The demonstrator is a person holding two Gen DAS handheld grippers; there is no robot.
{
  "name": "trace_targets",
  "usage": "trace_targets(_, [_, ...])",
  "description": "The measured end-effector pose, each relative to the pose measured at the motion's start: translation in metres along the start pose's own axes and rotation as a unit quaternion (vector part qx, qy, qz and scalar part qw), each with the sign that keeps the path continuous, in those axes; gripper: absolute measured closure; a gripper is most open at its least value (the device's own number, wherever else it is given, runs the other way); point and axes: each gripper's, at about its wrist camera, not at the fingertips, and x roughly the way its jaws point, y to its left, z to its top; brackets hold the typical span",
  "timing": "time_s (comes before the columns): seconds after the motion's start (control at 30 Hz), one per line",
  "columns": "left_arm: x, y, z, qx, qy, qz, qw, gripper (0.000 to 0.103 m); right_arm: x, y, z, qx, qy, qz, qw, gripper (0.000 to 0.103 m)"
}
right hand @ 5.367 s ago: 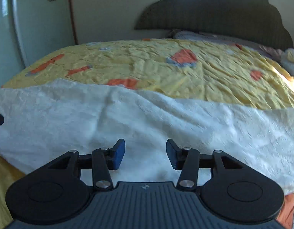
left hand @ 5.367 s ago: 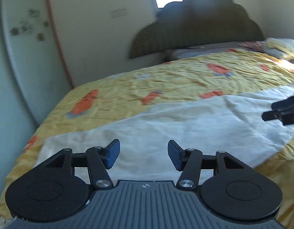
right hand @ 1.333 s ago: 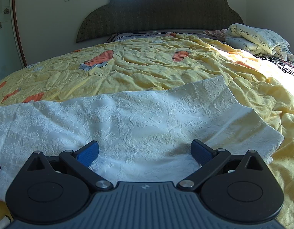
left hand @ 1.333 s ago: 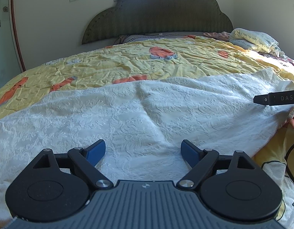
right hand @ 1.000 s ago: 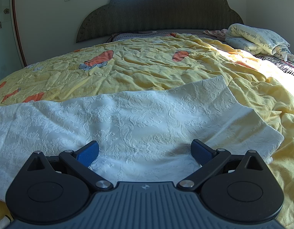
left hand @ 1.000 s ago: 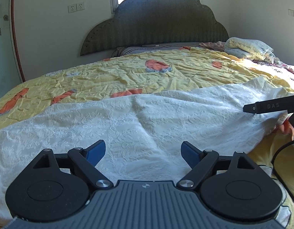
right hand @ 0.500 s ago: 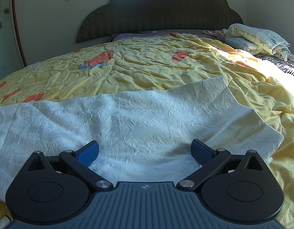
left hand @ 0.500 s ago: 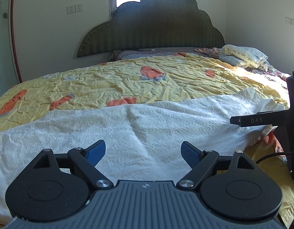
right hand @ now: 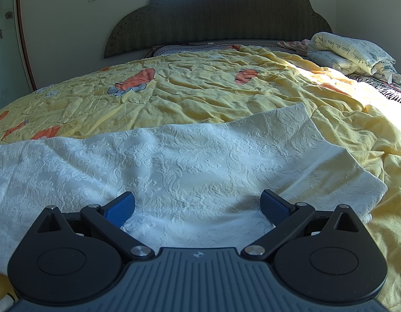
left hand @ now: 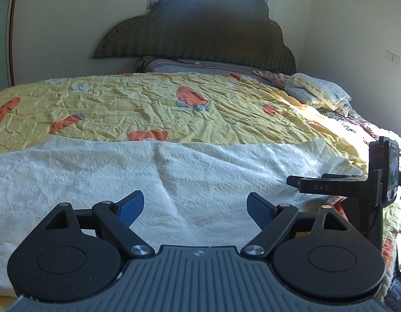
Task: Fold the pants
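Pants (right hand: 179,163), white and embossed, lie spread flat across the near end of the yellow bedspread (right hand: 200,91). Left gripper (left hand: 195,208) hovers above them, jaws wide, nothing between; right gripper (right hand: 198,206) likewise spread wide, empty.

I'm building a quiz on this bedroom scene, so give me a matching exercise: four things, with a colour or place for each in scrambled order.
Things:
1. white pants
2. bedspread
3. headboard
4. folded quilt

Descriptions:
A. dark, against the far wall
B. yellow with orange prints
C. pale with script, at the bed's far right
D. spread flat across the near bed

Pairs: 1-D, 2-B, 3-A, 4-C
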Motion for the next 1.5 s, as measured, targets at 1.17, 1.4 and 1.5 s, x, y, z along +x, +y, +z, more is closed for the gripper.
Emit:
trace_targets(1.17, [-0.002, -0.013, -0.006, 0.043, 0.016, 0.039, 0.9982, 0.015, -0.001, 0.000, 0.000, 0.000, 0.000, 0.000, 1.000, 0.000])
trace_targets(1.4, [-0.003, -0.010, -0.003, 0.037, 0.011, 0.054, 0.9978, 0.015, -0.001, 0.000, 0.000, 0.000, 0.000, 0.000, 1.000, 0.000])
trace_targets(1.5, [-0.005, -0.007, 0.000, 0.038, 0.009, 0.066, 0.9970, 0.015, 0.000, 0.000, 0.000, -0.004, 0.001, -0.003, 1.000, 0.000])
